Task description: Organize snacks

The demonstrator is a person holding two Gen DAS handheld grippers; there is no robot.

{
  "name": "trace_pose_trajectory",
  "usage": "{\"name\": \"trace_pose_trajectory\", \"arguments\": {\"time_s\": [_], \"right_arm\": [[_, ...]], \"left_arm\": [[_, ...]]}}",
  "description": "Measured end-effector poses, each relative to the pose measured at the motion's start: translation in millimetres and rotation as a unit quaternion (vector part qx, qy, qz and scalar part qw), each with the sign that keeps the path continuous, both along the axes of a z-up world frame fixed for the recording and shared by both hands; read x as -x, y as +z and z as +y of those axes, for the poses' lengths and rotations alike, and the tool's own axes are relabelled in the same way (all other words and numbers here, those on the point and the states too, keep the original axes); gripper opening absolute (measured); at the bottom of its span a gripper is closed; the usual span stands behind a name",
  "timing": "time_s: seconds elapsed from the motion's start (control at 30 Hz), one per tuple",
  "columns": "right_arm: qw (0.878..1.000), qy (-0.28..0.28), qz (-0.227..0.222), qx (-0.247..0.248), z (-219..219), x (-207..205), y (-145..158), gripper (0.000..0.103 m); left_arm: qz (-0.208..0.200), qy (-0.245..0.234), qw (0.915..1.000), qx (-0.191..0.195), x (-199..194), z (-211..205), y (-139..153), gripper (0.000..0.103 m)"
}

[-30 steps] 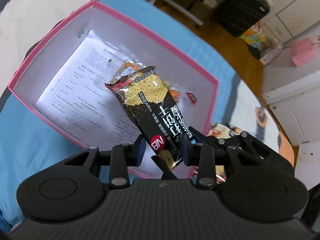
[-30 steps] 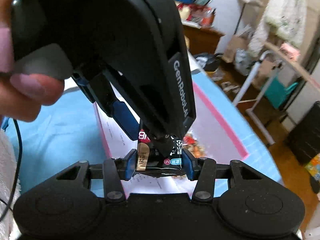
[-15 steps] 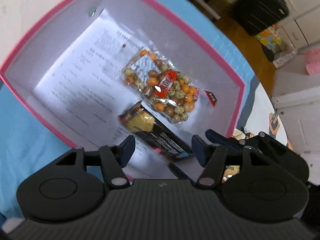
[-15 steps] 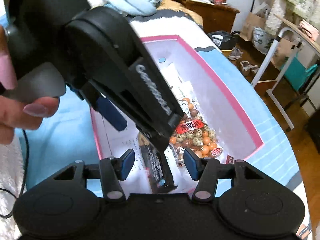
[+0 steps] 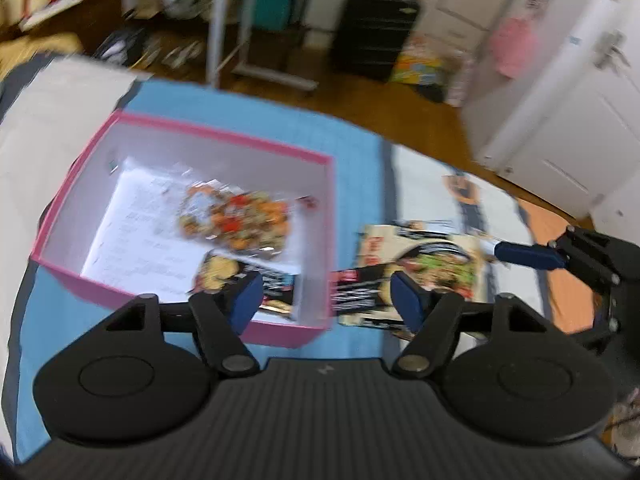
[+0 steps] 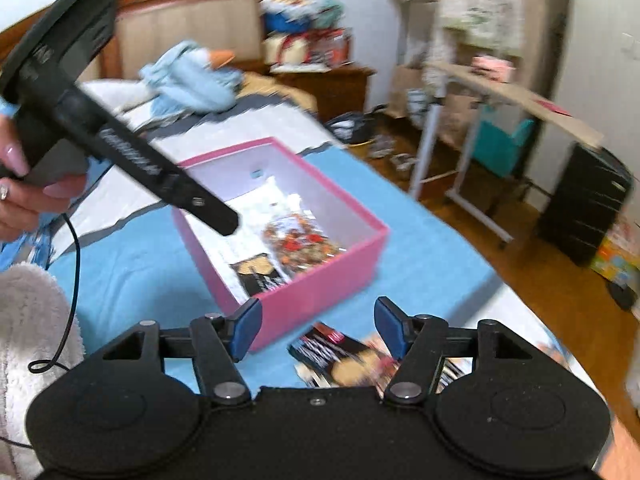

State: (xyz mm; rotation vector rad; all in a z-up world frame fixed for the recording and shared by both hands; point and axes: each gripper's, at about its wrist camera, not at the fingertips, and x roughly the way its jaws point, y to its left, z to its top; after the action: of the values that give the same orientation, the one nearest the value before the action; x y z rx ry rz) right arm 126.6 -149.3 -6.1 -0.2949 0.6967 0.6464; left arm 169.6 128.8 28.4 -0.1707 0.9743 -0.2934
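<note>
Snacks are being sorted. Cracker pack (image 5: 244, 280) & nut bag (image 5: 236, 220) lie in pink box (image 5: 224, 136). Left gripper (image 5: 326, 296) & right gripper (image 6: 318, 326) are opening, empty. Next, noodle pack (image 5: 420, 276) beside box must be grabbed.

Matte black plastic left gripper (image 5: 326, 294) with ribbed housing, round side discs, silver pivot screws, blue finger pads (image 5: 246, 294), matching black right gripper (image 6: 316, 326), white lettering along the left unit's arm at upper left, thin black cable (image 6: 68, 304), painted fingernails, fluffy grey-white sleeve (image 6: 28, 344) at lower left
</note>
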Motion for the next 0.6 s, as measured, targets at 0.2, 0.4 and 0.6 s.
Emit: {"name": "trace_pose_trajectory", "arguments": {"time_s": [0.2, 0.4, 0.6], "right_arm": [[0.996, -0.085, -0.035, 0.002, -53, 45, 4, 0.072], [0.984, -0.176, -0.016, -0.003, -114, 81, -16, 0.081], [0.98, -0.193, 0.052, 0.005, -165, 89, -62, 0.094]], "left_arm": [[-0.046, -0.057, 0.9968, -0.032, 32, -50, 4, 0.072], [-0.032, -0.113, 0.9924, -0.037, 50, -112, -22, 0.072], [-0.005, -0.146, 0.9884, -0.042, 59, -185, -61, 0.081]]}}
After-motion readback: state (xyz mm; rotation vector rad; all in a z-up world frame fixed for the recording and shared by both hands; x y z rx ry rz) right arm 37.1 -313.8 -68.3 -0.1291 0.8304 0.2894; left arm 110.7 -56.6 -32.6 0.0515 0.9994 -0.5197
